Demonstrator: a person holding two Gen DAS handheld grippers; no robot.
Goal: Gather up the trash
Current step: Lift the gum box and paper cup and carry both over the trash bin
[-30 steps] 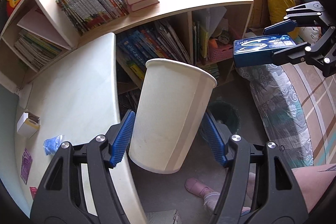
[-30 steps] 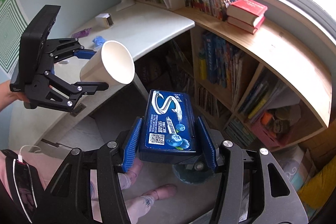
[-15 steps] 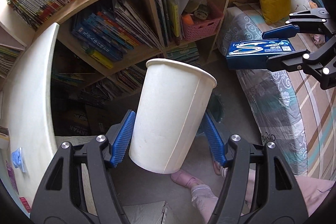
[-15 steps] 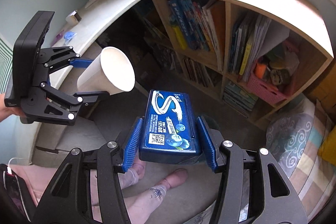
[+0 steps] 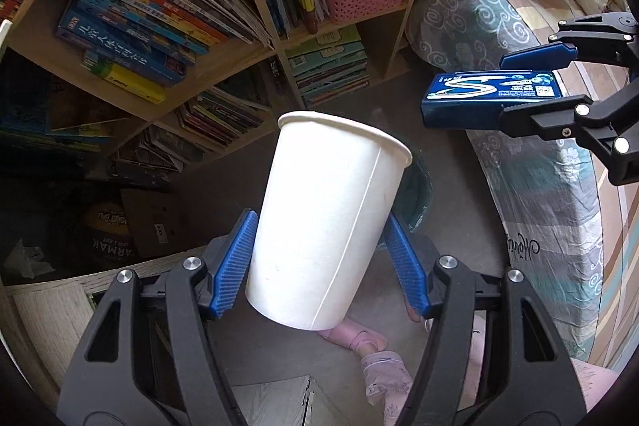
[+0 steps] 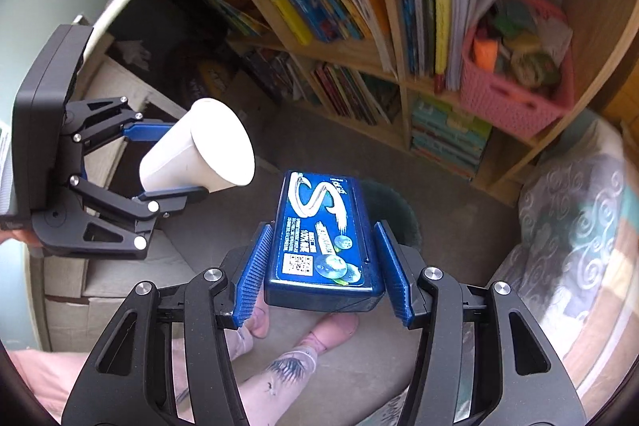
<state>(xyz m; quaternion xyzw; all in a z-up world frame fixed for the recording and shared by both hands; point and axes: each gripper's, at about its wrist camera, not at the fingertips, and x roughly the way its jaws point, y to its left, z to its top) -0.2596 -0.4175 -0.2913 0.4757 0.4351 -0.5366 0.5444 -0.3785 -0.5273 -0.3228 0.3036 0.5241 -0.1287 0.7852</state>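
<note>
Cup (image 5: 327, 218) — box (image 5: 493, 94) — well apart

A plain white paper cup (image 5: 331, 218), empty and undented, is held above the floor with its rim pointing away and tilted slightly right; a thin seam runs down its side. In the right wrist view the cup (image 6: 199, 150) lies nearly sideways, open mouth facing right. Near it, to its right, a flat dark blue box (image 6: 323, 234) printed with a large silver S, a small code square and blueberries faces up. Below both sits a dark green round bin (image 6: 395, 210), possibly a trash can, mostly hidden.
</note>
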